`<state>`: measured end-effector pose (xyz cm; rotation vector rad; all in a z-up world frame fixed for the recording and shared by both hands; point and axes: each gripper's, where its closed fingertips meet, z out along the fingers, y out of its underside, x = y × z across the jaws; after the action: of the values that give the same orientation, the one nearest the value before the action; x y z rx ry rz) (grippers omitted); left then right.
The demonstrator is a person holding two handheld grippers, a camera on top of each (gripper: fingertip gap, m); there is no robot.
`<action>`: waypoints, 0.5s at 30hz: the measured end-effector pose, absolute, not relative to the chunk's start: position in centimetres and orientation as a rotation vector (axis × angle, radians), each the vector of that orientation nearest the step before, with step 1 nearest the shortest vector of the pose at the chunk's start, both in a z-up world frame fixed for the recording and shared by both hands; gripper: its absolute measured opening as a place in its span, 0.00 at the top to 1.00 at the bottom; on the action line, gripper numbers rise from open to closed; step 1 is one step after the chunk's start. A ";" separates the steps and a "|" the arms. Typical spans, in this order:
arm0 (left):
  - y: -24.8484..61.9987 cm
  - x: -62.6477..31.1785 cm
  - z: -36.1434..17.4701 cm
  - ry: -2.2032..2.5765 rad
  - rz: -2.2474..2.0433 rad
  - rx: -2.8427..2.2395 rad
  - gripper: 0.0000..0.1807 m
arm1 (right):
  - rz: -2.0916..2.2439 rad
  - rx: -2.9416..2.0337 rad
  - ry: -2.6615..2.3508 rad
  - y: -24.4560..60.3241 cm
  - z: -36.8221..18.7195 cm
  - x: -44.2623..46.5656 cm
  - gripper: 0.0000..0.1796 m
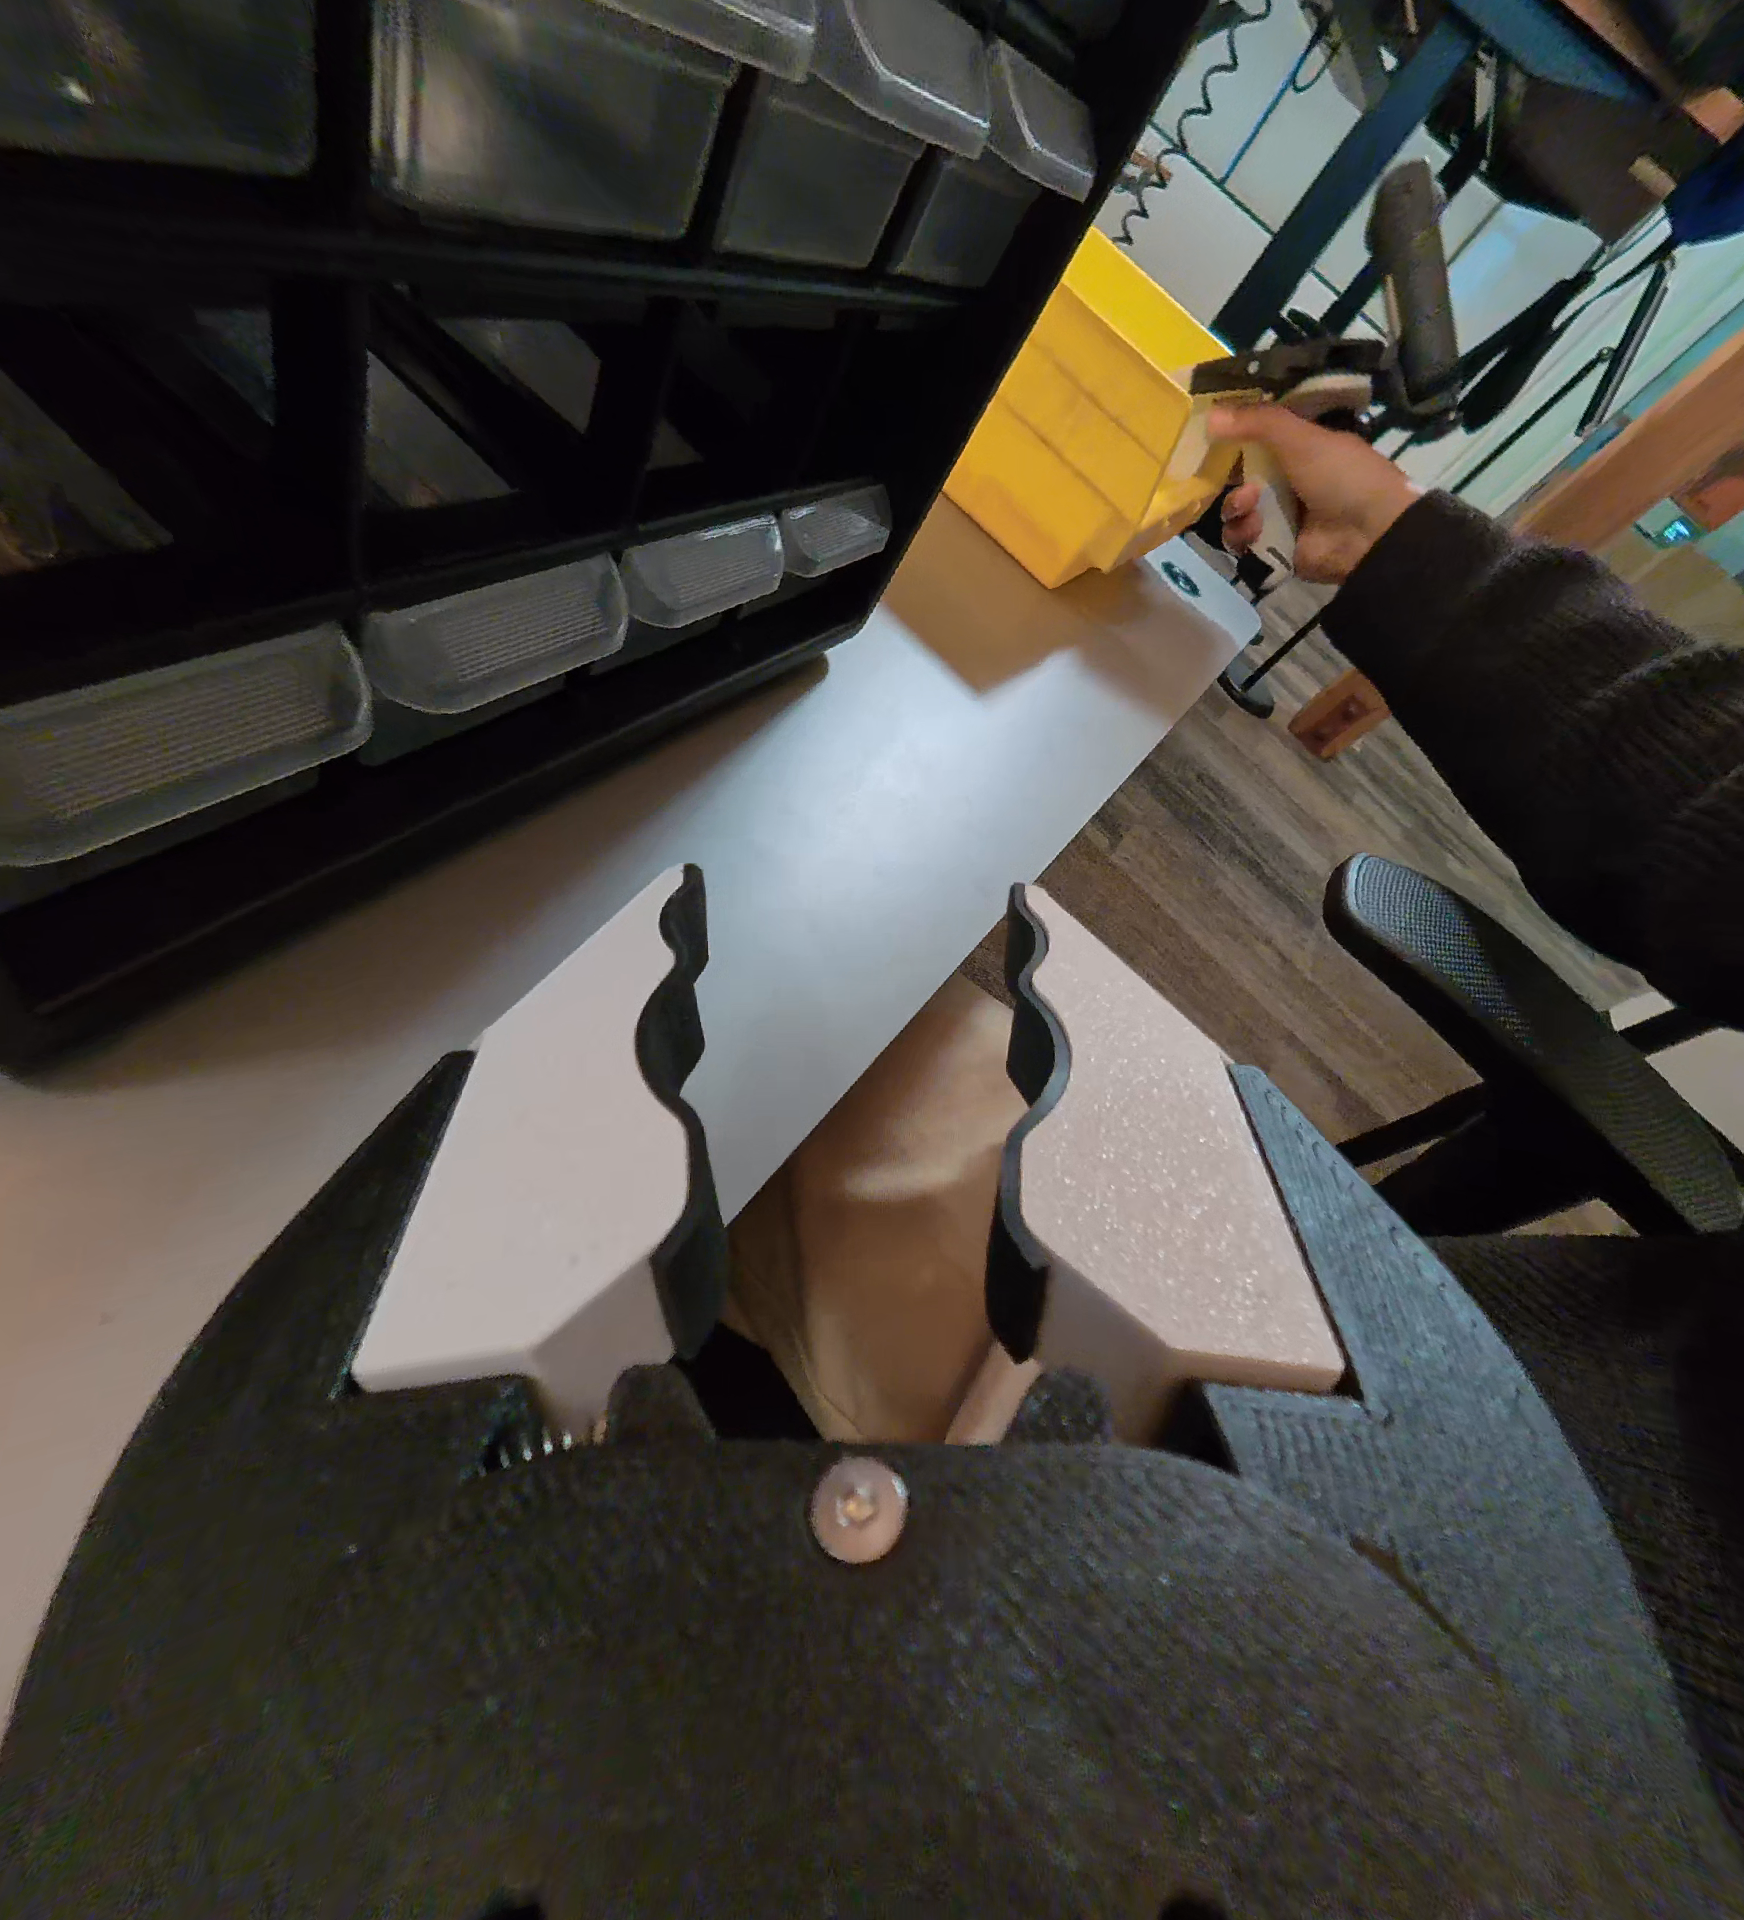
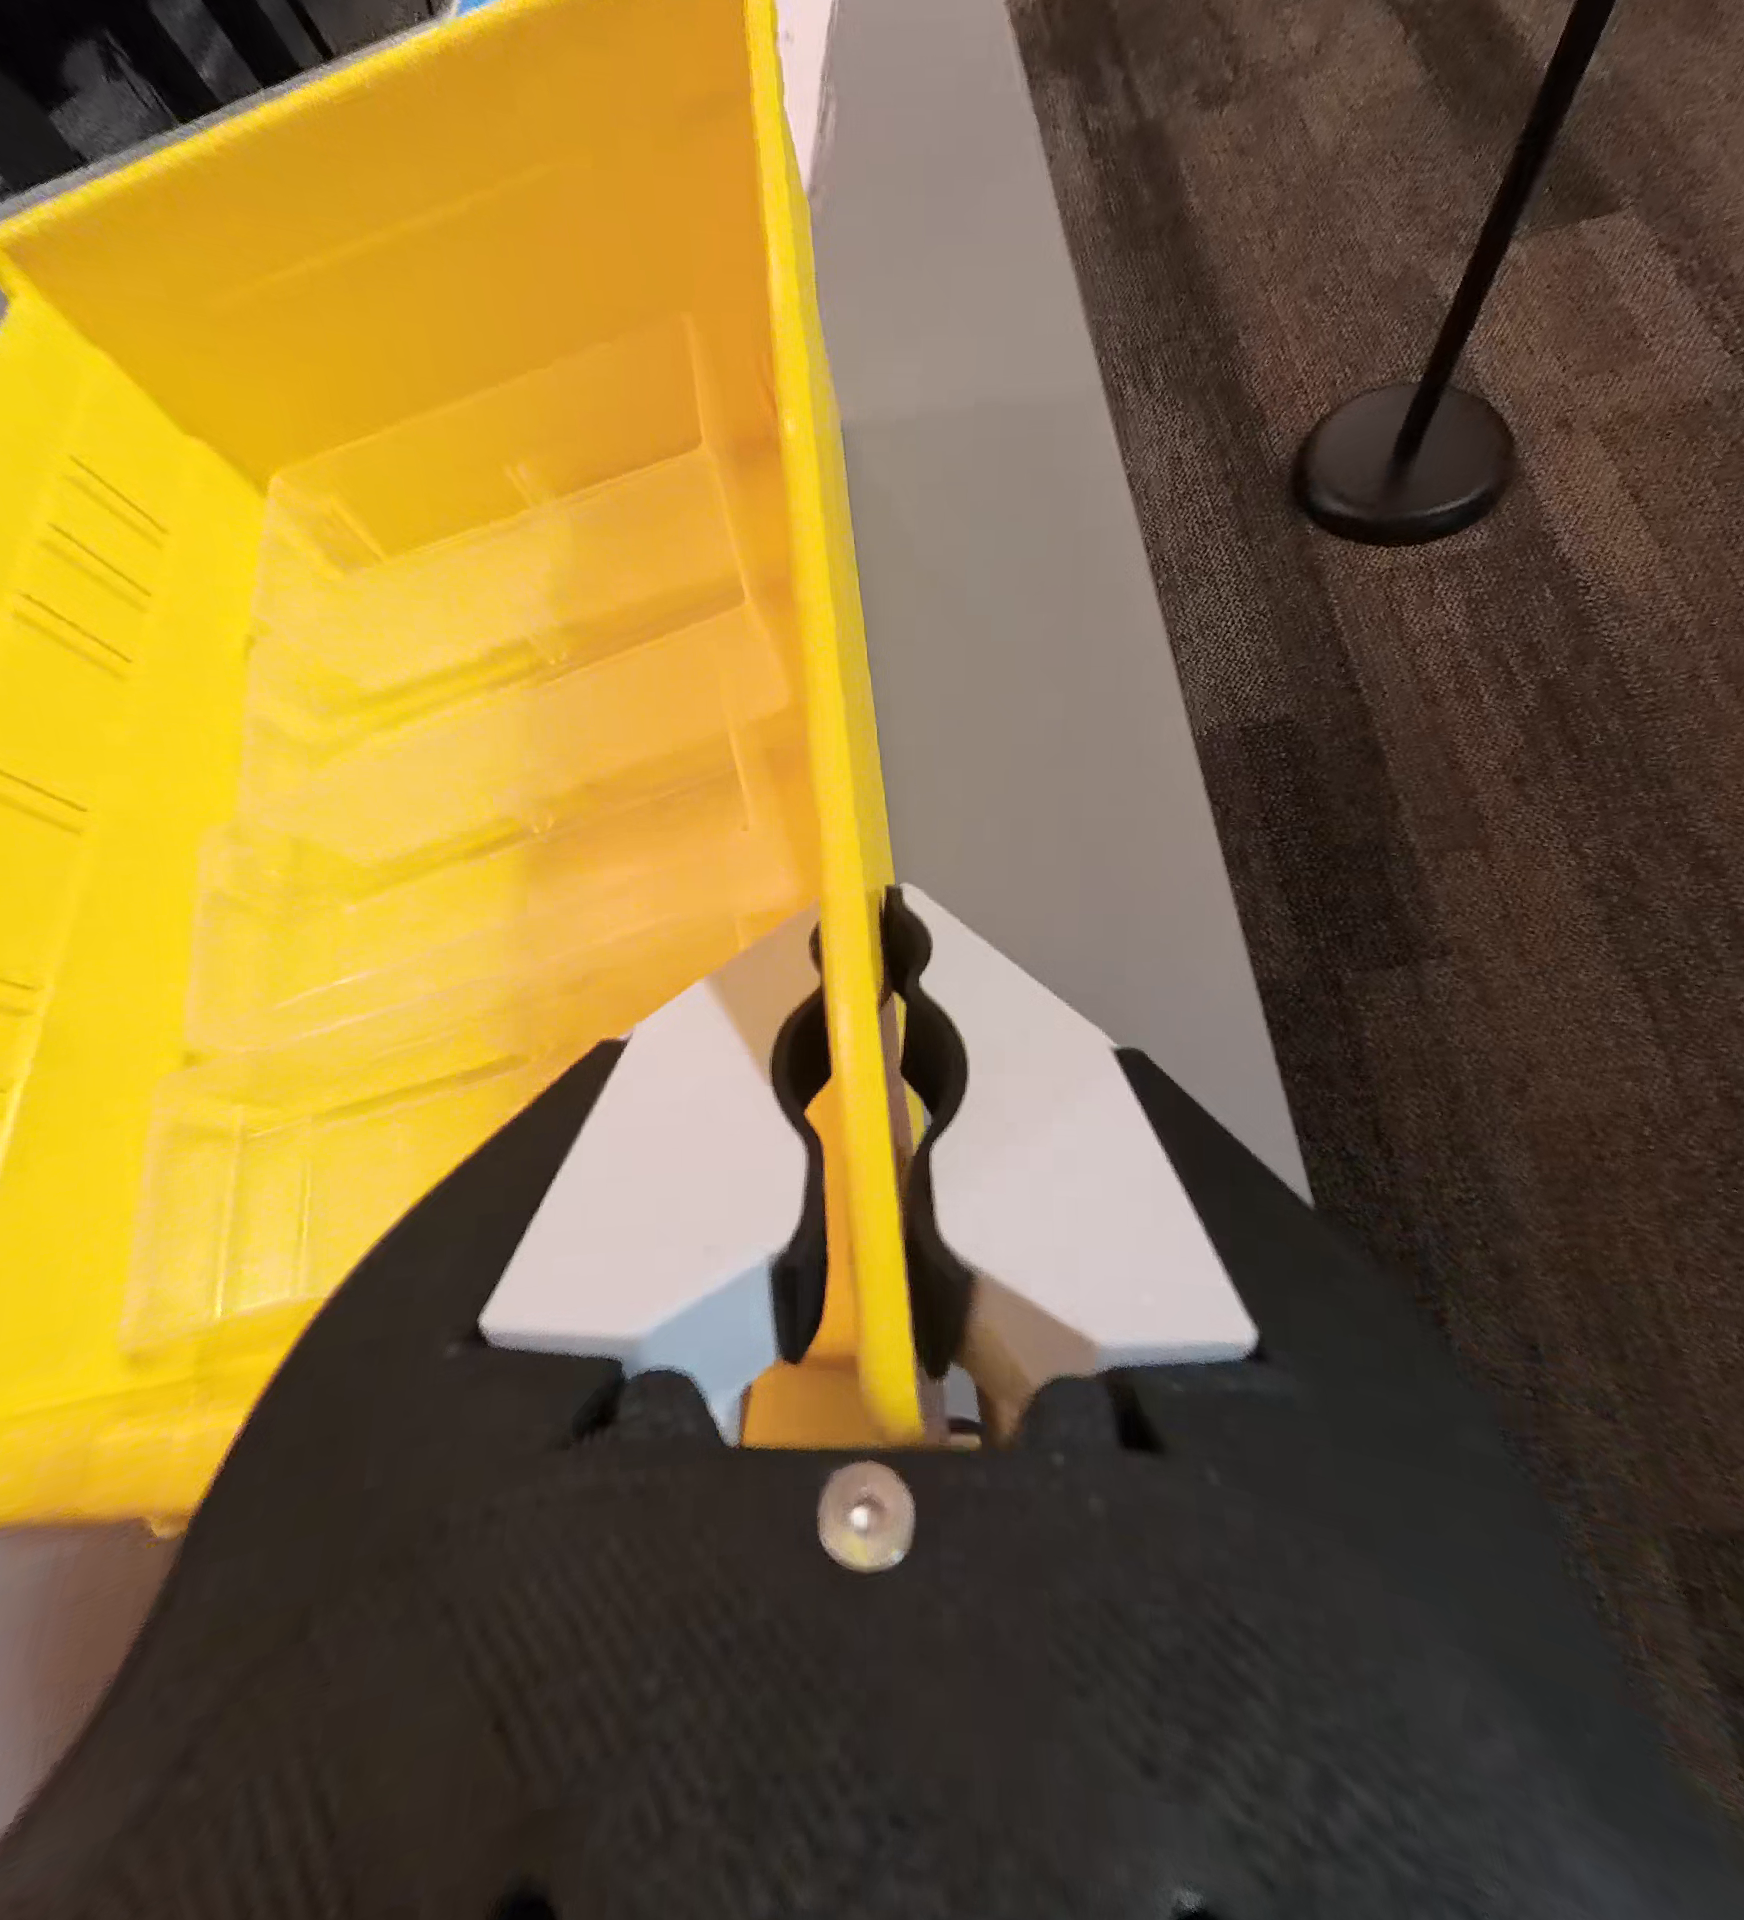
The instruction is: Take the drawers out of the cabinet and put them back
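1. The left hand-held gripper (image 1: 852,1049) is spread wide with nothing between its black wavy pads (image 1: 681,1132); it hangs over the near edge of the counter (image 1: 847,831), in front of the cabinet.
2. The black cabinet (image 1: 494,436) stands on the counter. Its top and bottom rows in view carry clear drawers (image 1: 494,634), pushed in or nearly so.
3. The middle row (image 1: 411,416) shows dark open slots with no drawer fronts; at least 3 such slots are visible.
4. The right hand-held gripper (image 2: 852,1049) is clamped on the thin right-hand wall of a yellow bin (image 2: 380,343), with 1 pad on each face of that wall.
5. Several clear drawers (image 2: 494,644) lie inside the yellow bin, stacked or nested in a row along its floor; roughly 4 can be made out, though blur makes the count unsure.
6. In the left wrist view the yellow bin (image 1: 1086,436) sits near the far right corner of the counter, just beyond the cabinet's side, with a person's hand (image 1: 1315,499) and dark sleeve (image 1: 1574,748) holding the right hand-held gripper against it.
7. Whether the bin rests flat on the counter or is tipped up cannot be told.
8. Beyond the counter's right edge are wood-look flooring (image 2: 1470,935), a black round stand base (image 2: 1403,473) and a black chair armrest (image 1: 1502,1029).
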<state>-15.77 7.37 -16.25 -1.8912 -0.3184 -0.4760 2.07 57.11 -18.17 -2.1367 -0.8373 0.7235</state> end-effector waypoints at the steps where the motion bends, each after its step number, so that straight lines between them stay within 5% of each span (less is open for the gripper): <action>1: 7.3 -15.9 -16.2 -0.323 -0.469 -1.888 0.69 | 0.744 -2.121 -0.804 56.9 -17.8 2.0 0.98; 10: 5.3 -21.7 -12.5 -0.394 -0.207 -1.779 0.69 | 0.814 -2.071 -0.600 56.4 -13.1 2.6 0.98; 15: -2.3 -32.2 -7.3 -0.586 0.350 -1.684 0.64 | 0.890 -1.951 -0.610 54.7 -5.2 1.6 0.97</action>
<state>-32.22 -2.29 -7.33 -1.6844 -0.5862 0.3501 1.64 54.74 -5.25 -1.9512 -0.6096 0.8903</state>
